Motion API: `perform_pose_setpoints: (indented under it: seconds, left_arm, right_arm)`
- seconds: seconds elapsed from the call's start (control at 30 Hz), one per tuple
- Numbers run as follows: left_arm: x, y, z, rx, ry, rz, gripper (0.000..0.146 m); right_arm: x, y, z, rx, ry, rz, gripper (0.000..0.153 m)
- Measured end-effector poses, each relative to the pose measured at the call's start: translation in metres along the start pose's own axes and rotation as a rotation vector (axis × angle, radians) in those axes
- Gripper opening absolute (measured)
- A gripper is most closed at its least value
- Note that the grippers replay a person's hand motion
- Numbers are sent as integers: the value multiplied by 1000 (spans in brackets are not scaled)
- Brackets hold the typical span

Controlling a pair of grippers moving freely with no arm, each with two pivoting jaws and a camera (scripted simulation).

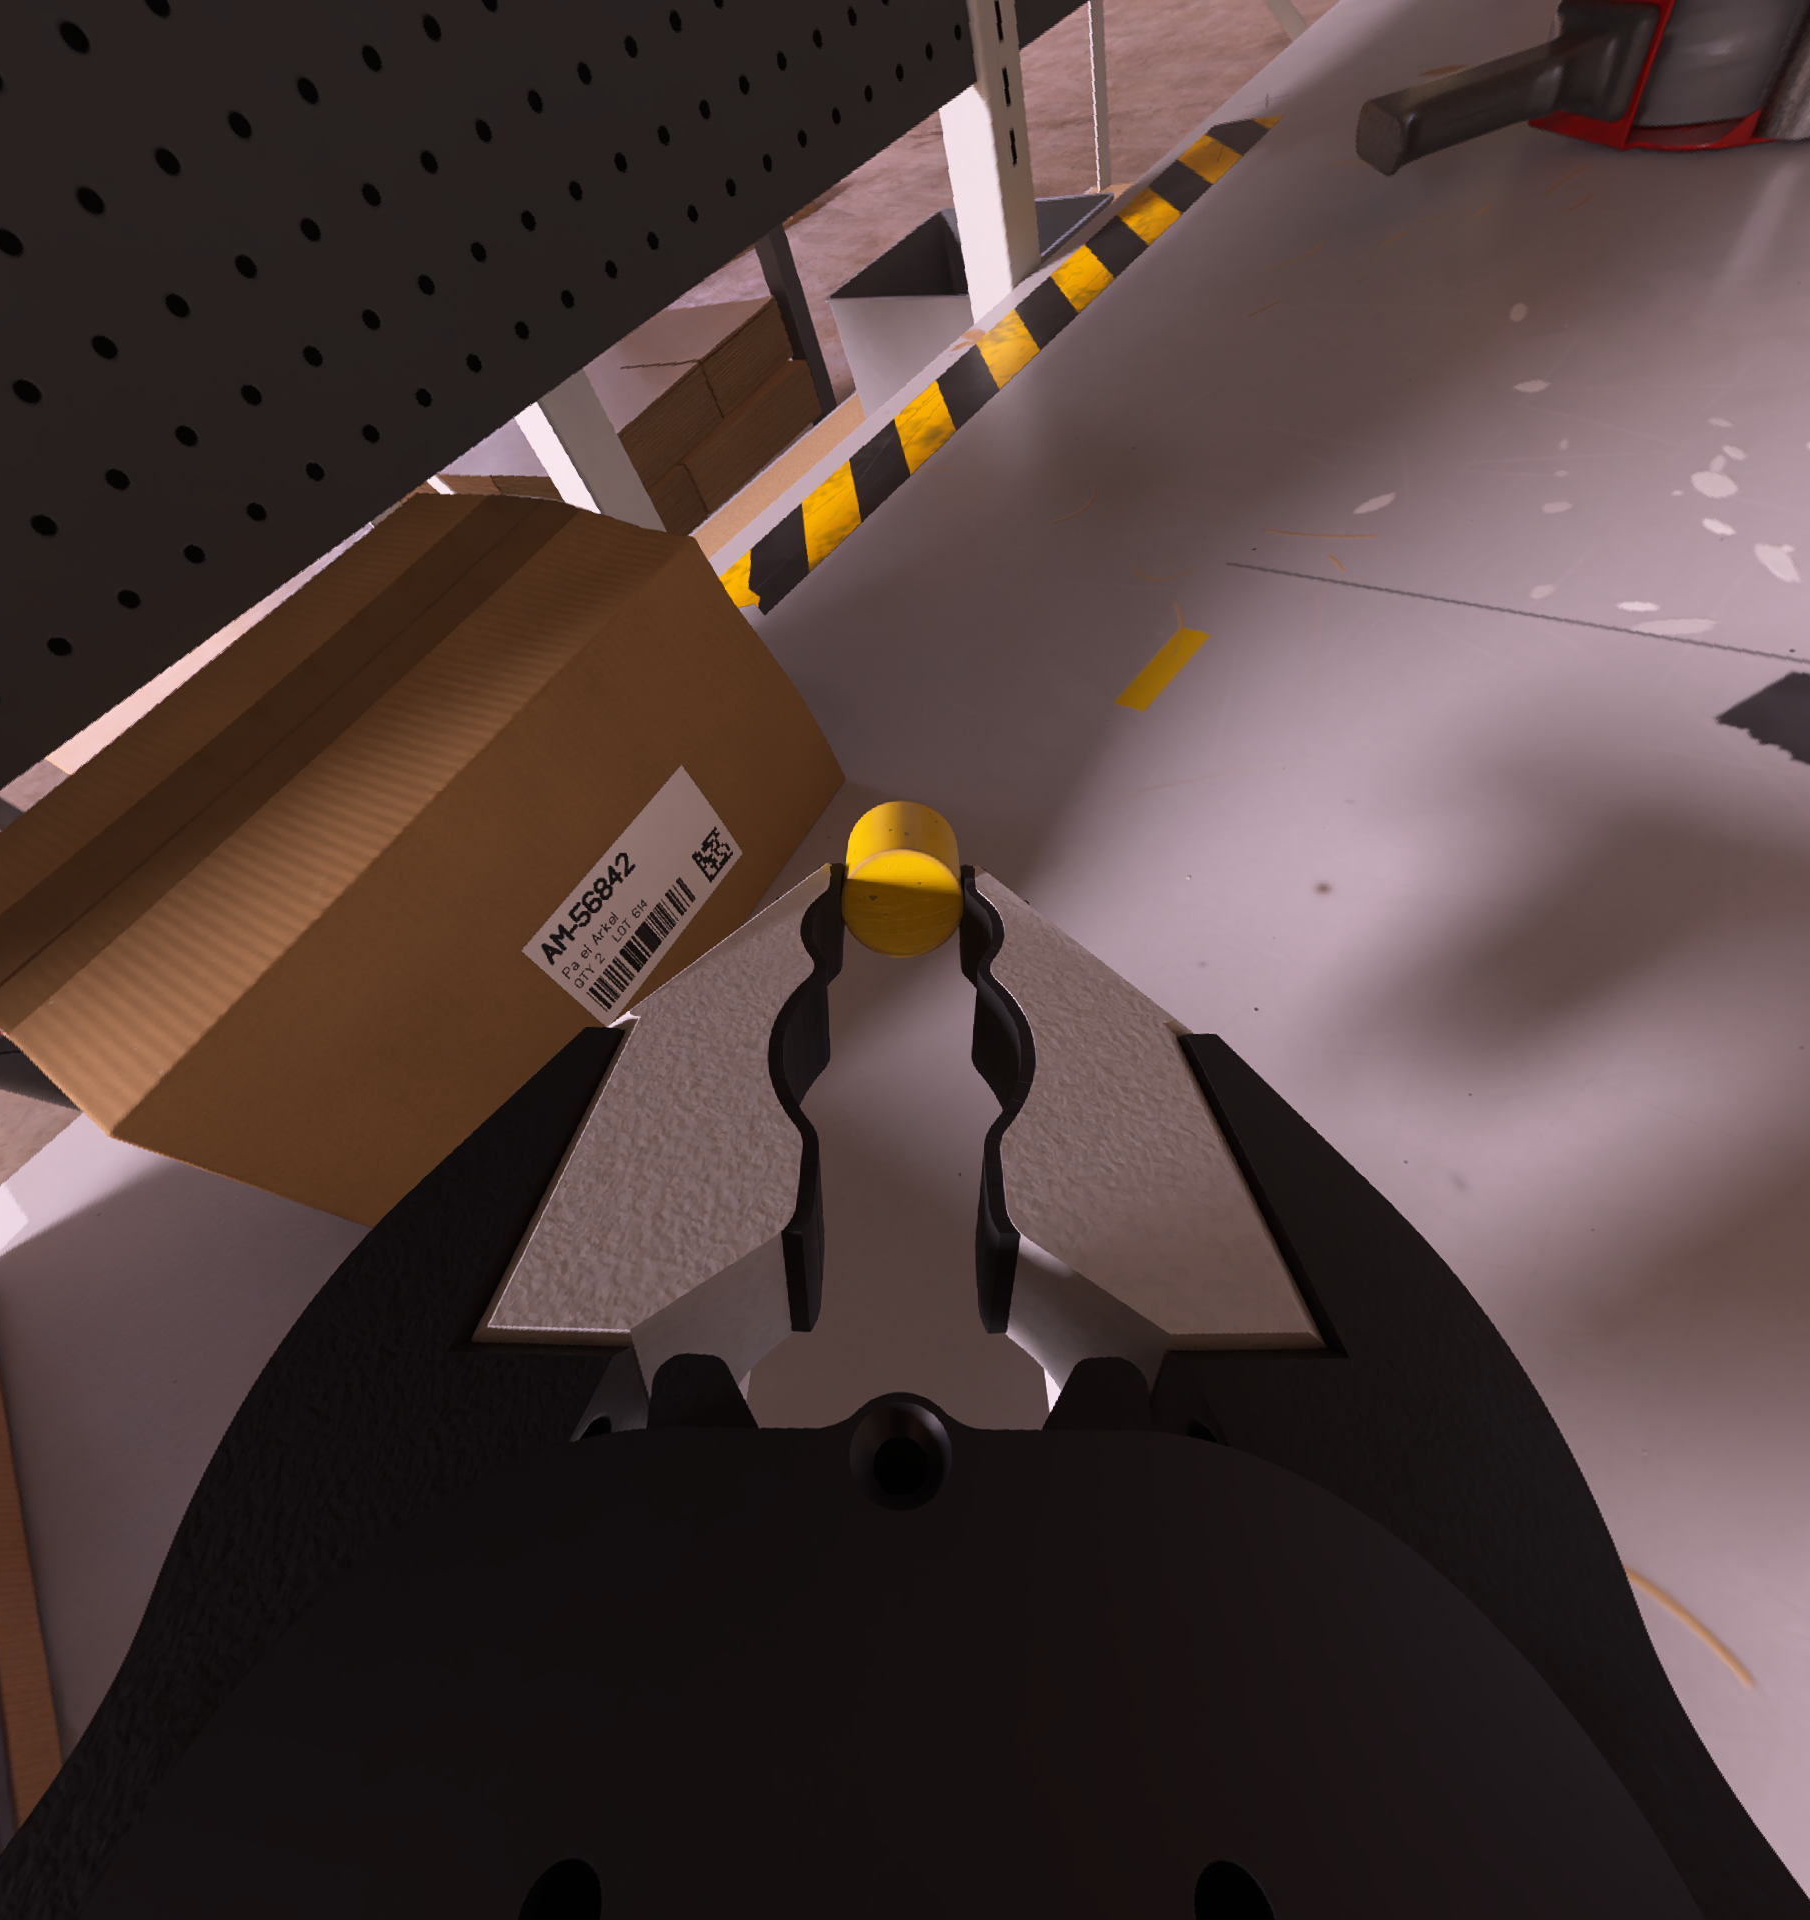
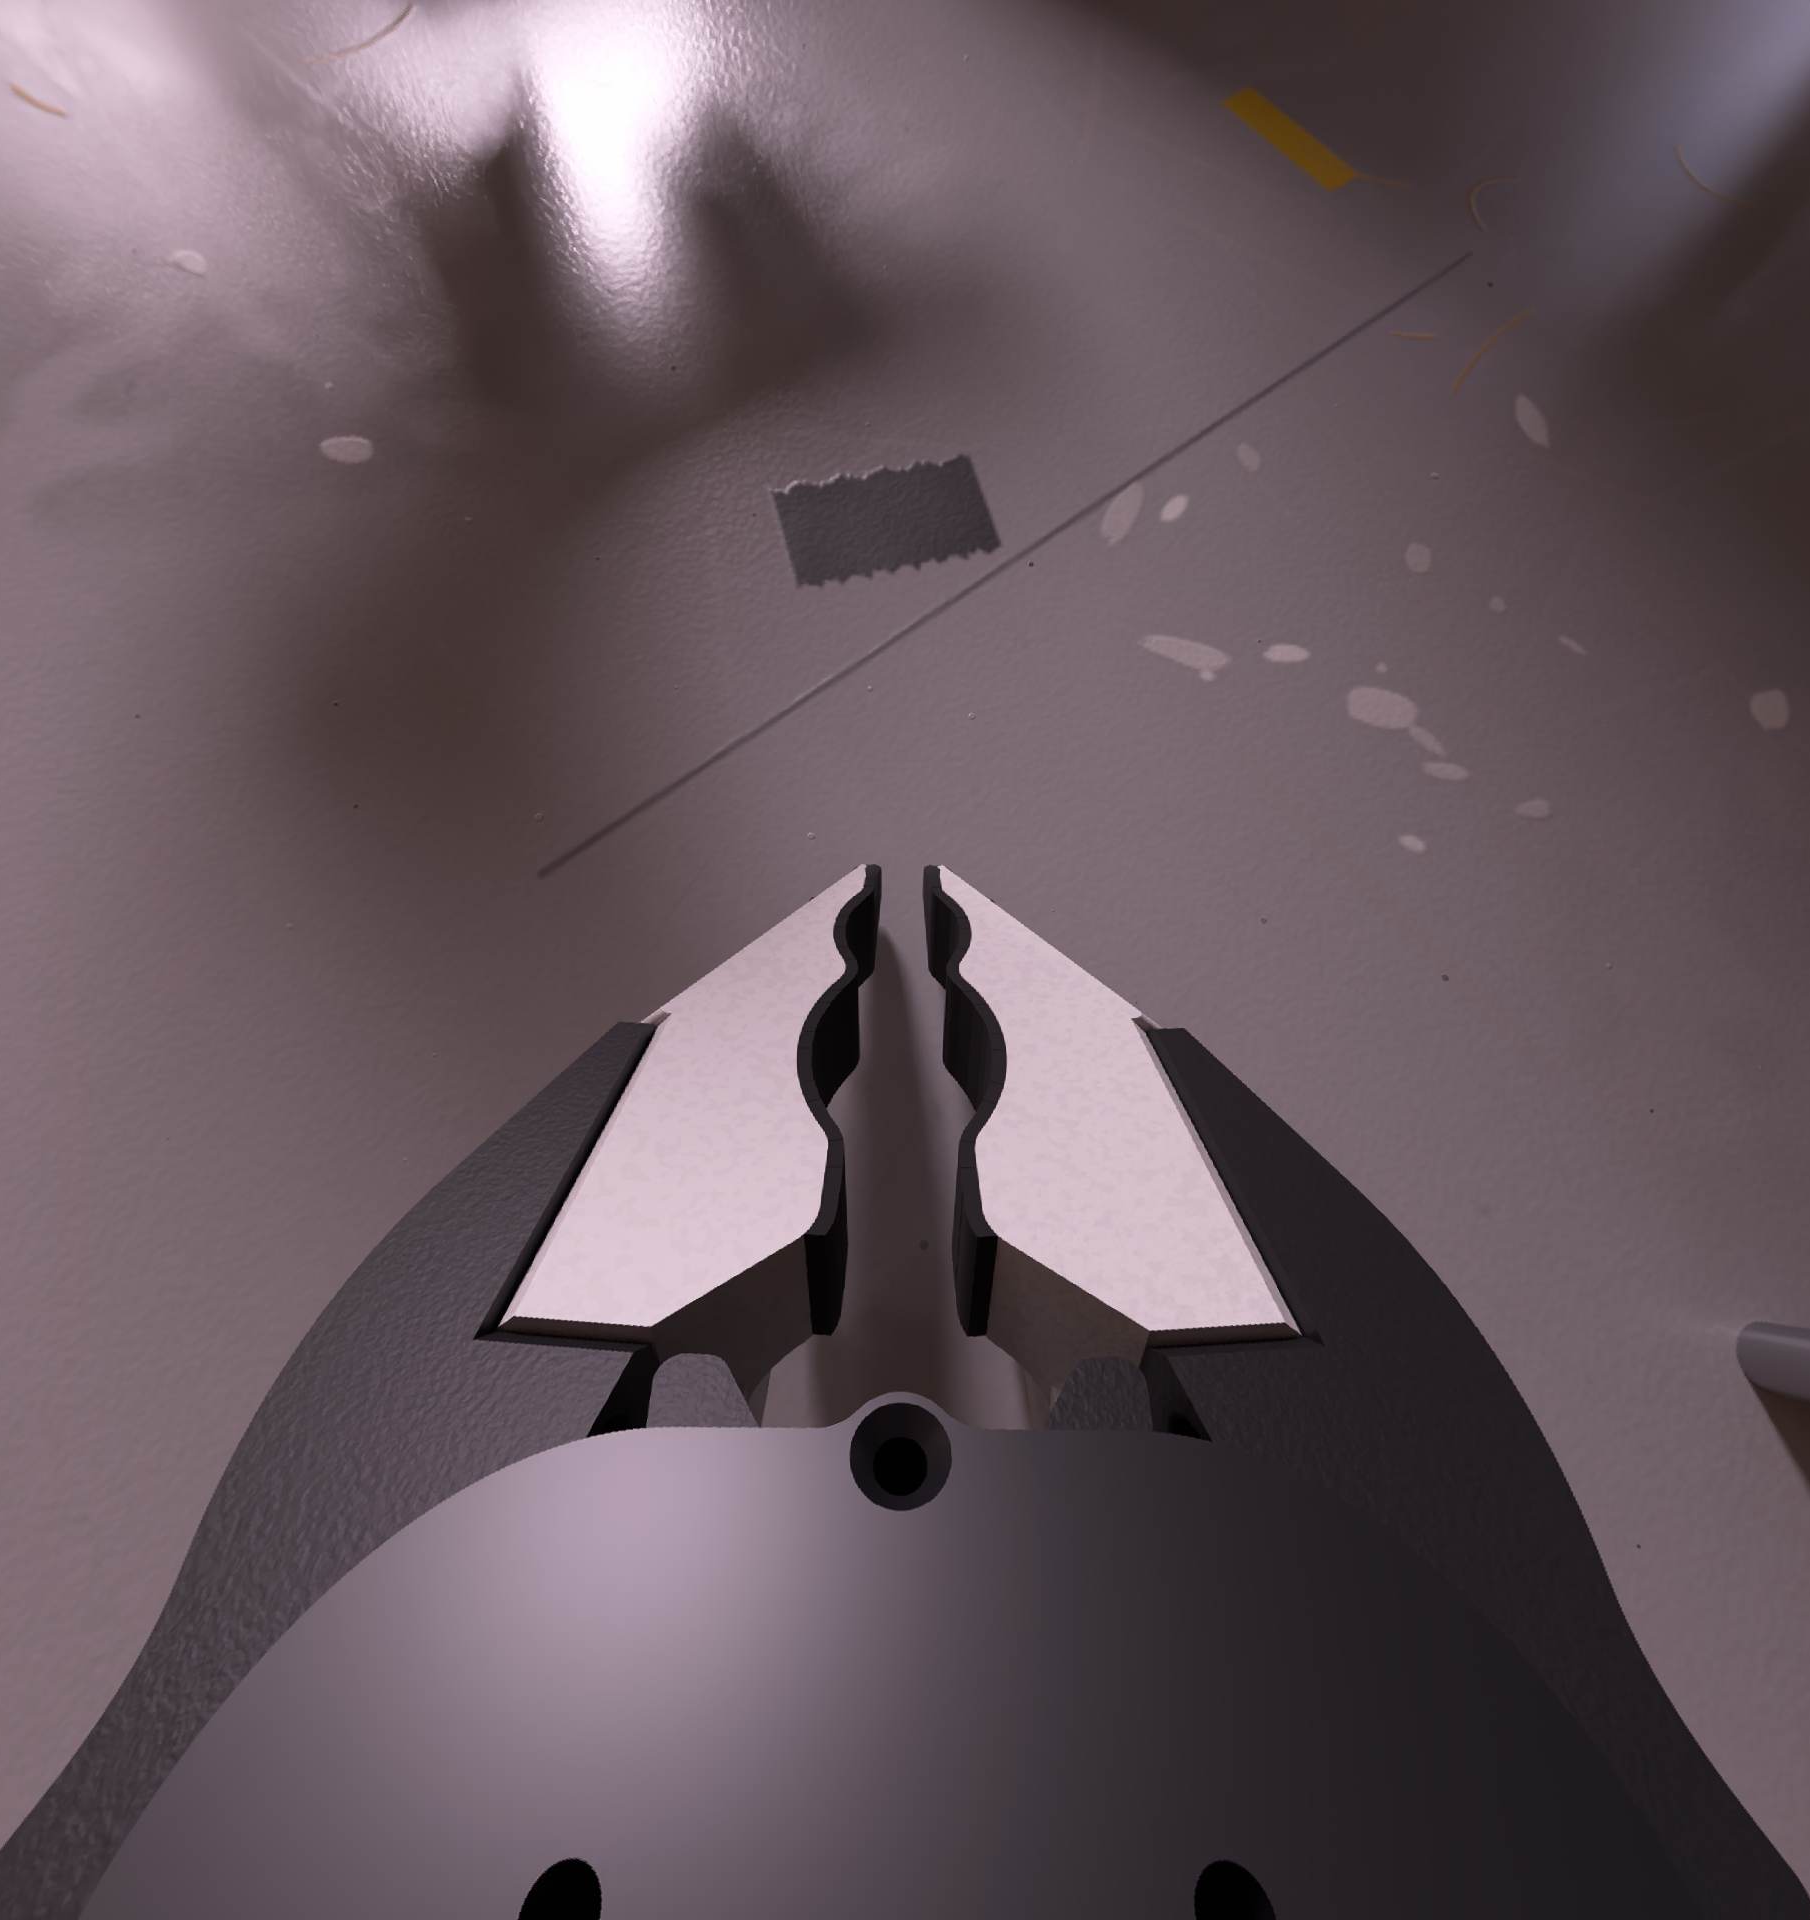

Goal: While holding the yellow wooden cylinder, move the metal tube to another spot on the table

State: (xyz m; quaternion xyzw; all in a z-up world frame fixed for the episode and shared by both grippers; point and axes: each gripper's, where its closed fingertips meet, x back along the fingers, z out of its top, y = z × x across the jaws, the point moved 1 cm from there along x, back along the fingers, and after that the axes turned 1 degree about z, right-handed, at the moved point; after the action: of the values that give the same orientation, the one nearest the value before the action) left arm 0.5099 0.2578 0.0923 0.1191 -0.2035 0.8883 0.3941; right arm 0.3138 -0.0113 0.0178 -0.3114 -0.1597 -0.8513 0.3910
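Yellow wood sits pinched between the tips of your left gripper (image 1: 901,883): the yellow wooden cylinder (image 1: 901,881) is clamped there, raised above the pale table (image 1: 1400,831). Just left of those tips a cardboard box (image 1: 361,831) crowds in, with a black pegboard (image 1: 257,260) above it and the striped table edge (image 1: 984,353) running beyond; to the right the tabletop lies bare. Your right gripper (image 2: 901,883) holds nothing, its jaws nearly together with a narrow slit between the tips, over bare tabletop ahead. The metal tube (image 2: 1805,1377) lies on the table at that view's right edge, beside the gripper's body and behind its tips.
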Motion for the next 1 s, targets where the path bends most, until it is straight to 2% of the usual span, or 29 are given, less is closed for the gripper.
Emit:
perform_pose_setpoints:
  seconds: [0.23, 0.6, 0.73, 0.87, 1.0]
  left_arm:
    - [-1, -2, -2, -4, -9, 7, 21]
    - [-2, -1, -3, -6, -14, 5, 21]
    - [-1, -1, -2, -10, -9, 7, 21]
    - [-2, -1, -4, -9, -18, 5, 21]
    - [-2, -3, -5, -9, -21, 9, 21]
  right_arm:
    - [-3, 1, -1, 21, -19, -19, 31]
    - [3, 3, 4, -31, 33, 20, 37]
    - [15, 21, 10, -101, 93, -2, 38]
    - [34, 61, 13, -163, 140, -175, 40]
    - [52, 105, -6, -256, 101, -374, 40]
